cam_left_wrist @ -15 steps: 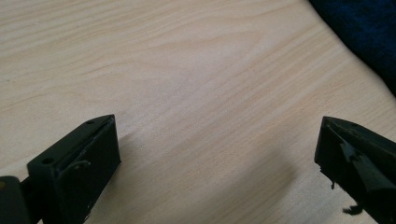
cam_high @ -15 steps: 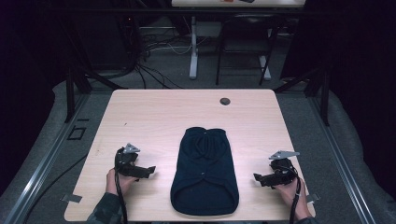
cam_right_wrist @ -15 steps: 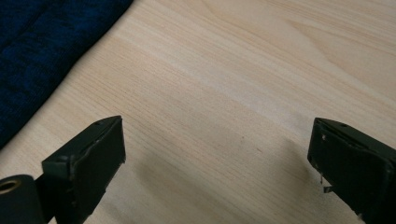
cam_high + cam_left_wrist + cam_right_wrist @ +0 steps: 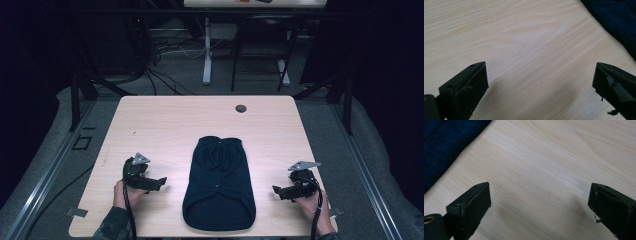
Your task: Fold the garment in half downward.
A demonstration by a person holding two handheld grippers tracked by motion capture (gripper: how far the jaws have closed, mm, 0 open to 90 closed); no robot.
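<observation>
Dark blue garment [image 4: 219, 185] laid flat at table [image 4: 165, 120] centre near front edge. Left gripper [image 4: 159, 183] and right gripper [image 4: 278, 191] held either side, apart from it, jaws spread wide, nothing gripped.

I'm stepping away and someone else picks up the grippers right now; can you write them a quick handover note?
Left hand-held gripper: jaws wide open, nothing between them, on the table left of the garment.
Right hand-held gripper: jaws wide open, nothing between them, right of the garment.
Dark blue knitted garment: lies flat at the middle of the table's near half, wide hem towards the person, narrow end away. Neither gripper touches it.
Done: nothing visible yet; the garment shows no fold.
Left: probably grasp it from both sides and handle it; the whole job remains.
</observation>
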